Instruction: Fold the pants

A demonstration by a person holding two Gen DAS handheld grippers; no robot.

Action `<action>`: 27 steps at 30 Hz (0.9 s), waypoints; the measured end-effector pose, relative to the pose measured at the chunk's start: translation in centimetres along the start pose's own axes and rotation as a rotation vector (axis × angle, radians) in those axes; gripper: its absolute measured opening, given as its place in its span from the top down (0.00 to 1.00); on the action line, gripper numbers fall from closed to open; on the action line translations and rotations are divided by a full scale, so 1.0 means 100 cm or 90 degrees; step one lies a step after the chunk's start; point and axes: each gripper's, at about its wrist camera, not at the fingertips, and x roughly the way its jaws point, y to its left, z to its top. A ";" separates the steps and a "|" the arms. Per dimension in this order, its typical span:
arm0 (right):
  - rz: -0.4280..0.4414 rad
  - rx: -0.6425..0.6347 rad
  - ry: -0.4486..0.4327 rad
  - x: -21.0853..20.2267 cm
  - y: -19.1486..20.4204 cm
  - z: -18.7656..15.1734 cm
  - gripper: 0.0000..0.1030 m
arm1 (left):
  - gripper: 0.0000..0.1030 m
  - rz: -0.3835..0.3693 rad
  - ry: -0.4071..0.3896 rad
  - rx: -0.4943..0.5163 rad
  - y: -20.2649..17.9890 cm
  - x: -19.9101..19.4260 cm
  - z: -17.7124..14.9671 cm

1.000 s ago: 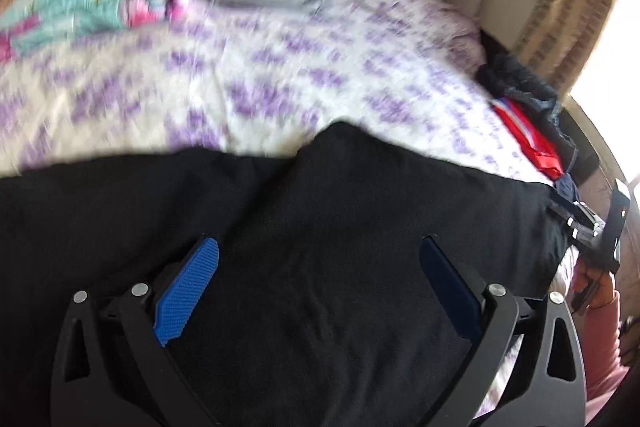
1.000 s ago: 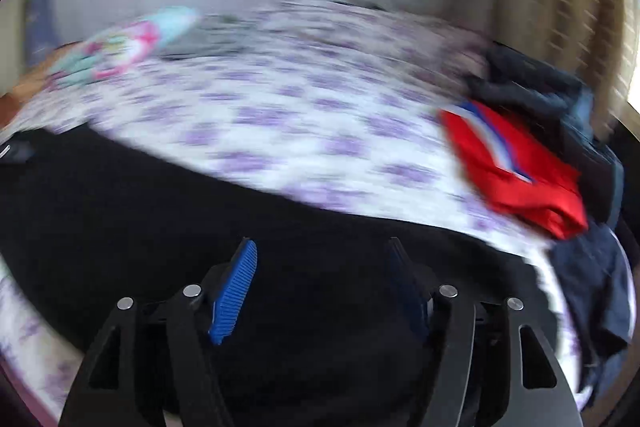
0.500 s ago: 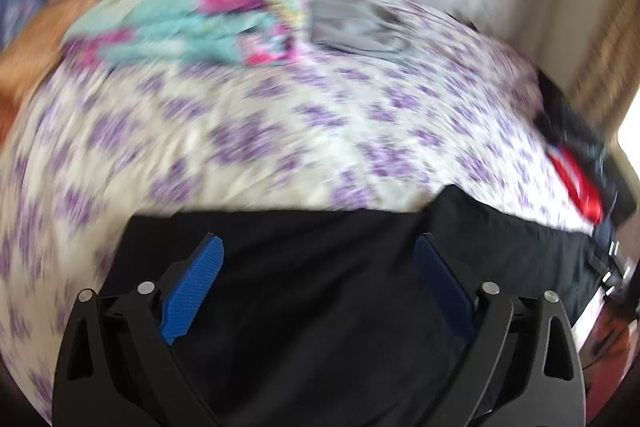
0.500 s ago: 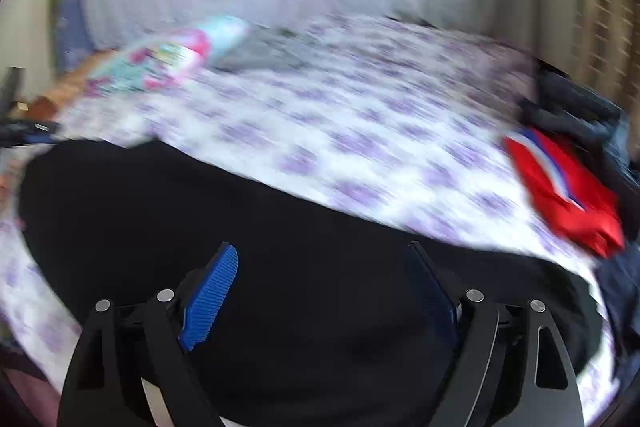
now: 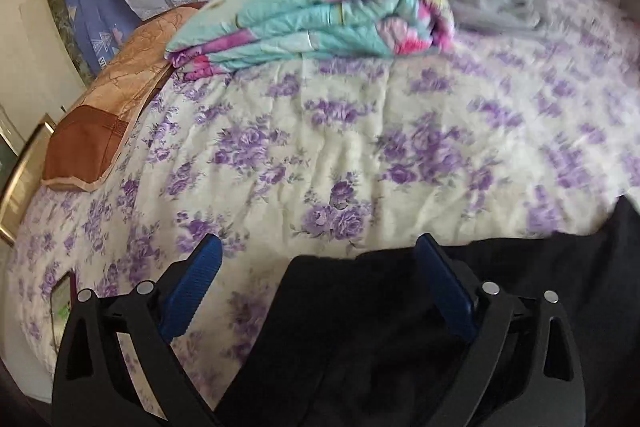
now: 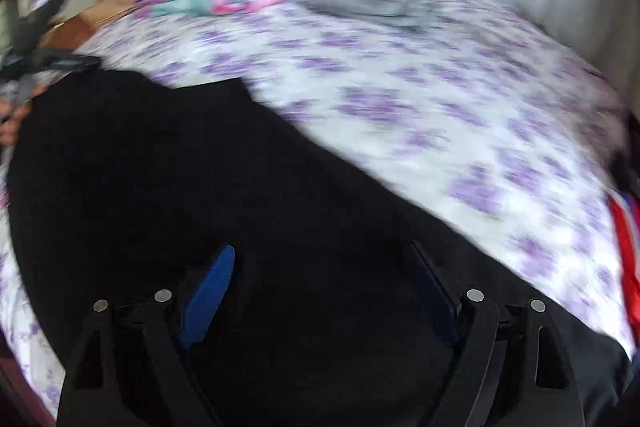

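With both grippers gaping empty above the pants [image 6: 200,187], left [image 5: 316,283] at their edge, right [image 6: 320,291] mid-cloth, regrasping seems underway; next, pinch an edge.

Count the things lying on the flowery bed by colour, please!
Black: 1, the pants
Turquoise and pink: 1, the folded blanket
Grey: 1, the cloth
Brown: 1, the pillow
Red: 1, the garment
Total: 5

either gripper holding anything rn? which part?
Nothing held. Left gripper and right gripper are both open above the black pants, fingers clear of the fabric.
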 end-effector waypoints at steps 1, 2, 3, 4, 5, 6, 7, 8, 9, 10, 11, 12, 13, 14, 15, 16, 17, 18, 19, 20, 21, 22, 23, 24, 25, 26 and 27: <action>0.016 0.010 -0.022 -0.014 0.000 -0.006 0.16 | 0.08 -0.032 -0.015 -0.008 0.002 -0.014 -0.001; 0.043 0.018 -0.038 -0.020 -0.002 -0.010 0.16 | 0.08 -0.079 -0.042 -0.013 0.001 -0.037 -0.007; 0.072 0.019 -0.054 -0.029 0.003 -0.015 0.16 | 0.08 -0.105 -0.059 -0.007 -0.005 -0.049 -0.009; 0.093 0.011 -0.067 -0.037 0.011 -0.021 0.16 | 0.08 -0.137 -0.078 0.008 -0.013 -0.063 -0.014; 0.102 -0.009 -0.082 -0.045 0.024 -0.028 0.16 | 0.07 -0.168 -0.091 0.026 -0.024 -0.077 -0.021; 0.102 -0.027 -0.090 -0.052 0.032 -0.035 0.16 | 0.05 -0.209 -0.098 0.047 -0.040 -0.087 -0.031; 0.087 -0.055 -0.087 -0.053 0.044 -0.045 0.16 | 0.05 -0.244 -0.095 0.063 -0.057 -0.088 -0.038; 0.073 -0.071 -0.083 -0.055 0.049 -0.050 0.16 | 0.05 -0.282 -0.074 0.082 -0.071 -0.087 -0.049; 0.041 -0.079 -0.071 -0.052 0.049 -0.060 0.16 | 0.05 -0.297 -0.055 0.091 -0.084 -0.084 -0.059; 0.016 -0.075 -0.057 -0.050 0.041 -0.068 0.16 | 0.05 -0.303 -0.033 0.101 -0.096 -0.077 -0.068; 0.004 -0.056 -0.045 -0.048 0.027 -0.078 0.16 | 0.05 -0.286 -0.008 0.110 -0.102 -0.065 -0.077; 0.017 -0.020 -0.044 -0.052 0.009 -0.086 0.15 | 0.05 -0.237 0.028 0.115 -0.105 -0.045 -0.087; 0.030 0.028 -0.042 -0.056 -0.013 -0.095 0.15 | 0.04 -0.216 0.035 0.114 -0.102 -0.036 -0.093; 0.023 0.086 -0.035 -0.061 -0.039 -0.106 0.15 | 0.04 -0.225 0.024 0.105 -0.098 -0.035 -0.095; 0.004 0.125 -0.032 -0.065 -0.057 -0.116 0.15 | 0.04 -0.211 0.020 0.099 -0.095 -0.037 -0.094; -0.021 0.165 -0.032 -0.071 -0.075 -0.126 0.14 | 0.04 -0.188 0.018 0.096 -0.094 -0.039 -0.091; -0.046 0.223 -0.041 -0.082 -0.099 -0.140 0.14 | 0.04 -0.169 0.015 0.091 -0.092 -0.040 -0.089; -0.059 0.261 -0.052 -0.088 -0.114 -0.148 0.15 | 0.04 -0.153 0.015 0.076 -0.091 -0.041 -0.086; -0.070 0.306 -0.072 -0.099 -0.130 -0.159 0.15 | 0.04 -0.153 0.017 0.062 -0.090 -0.045 -0.084; -0.080 0.362 -0.104 -0.112 -0.149 -0.172 0.15 | 0.05 -0.162 0.014 0.054 -0.091 -0.050 -0.084; -0.089 0.412 -0.130 -0.124 -0.164 -0.183 0.15 | 0.05 -0.182 0.004 0.050 -0.096 -0.058 -0.083; -0.100 0.470 -0.161 -0.135 -0.181 -0.196 0.15 | 0.05 -0.203 -0.007 0.051 -0.104 -0.067 -0.082; -0.105 0.509 -0.179 -0.141 -0.193 -0.205 0.14 | 0.05 -0.220 -0.017 0.054 -0.109 -0.076 -0.085; -0.106 0.541 -0.190 -0.145 -0.204 -0.214 0.14 | 0.05 -0.256 -0.034 0.063 -0.122 -0.087 -0.085; -0.105 0.568 -0.195 -0.147 -0.213 -0.222 0.15 | 0.05 -0.294 -0.046 0.072 -0.134 -0.095 -0.086; -0.094 0.592 -0.191 -0.146 -0.222 -0.227 0.15 | 0.05 -0.331 -0.054 0.080 -0.146 -0.102 -0.087; -0.091 0.605 -0.187 -0.144 -0.227 -0.231 0.16 | 0.05 -0.377 -0.057 0.090 -0.162 -0.109 -0.090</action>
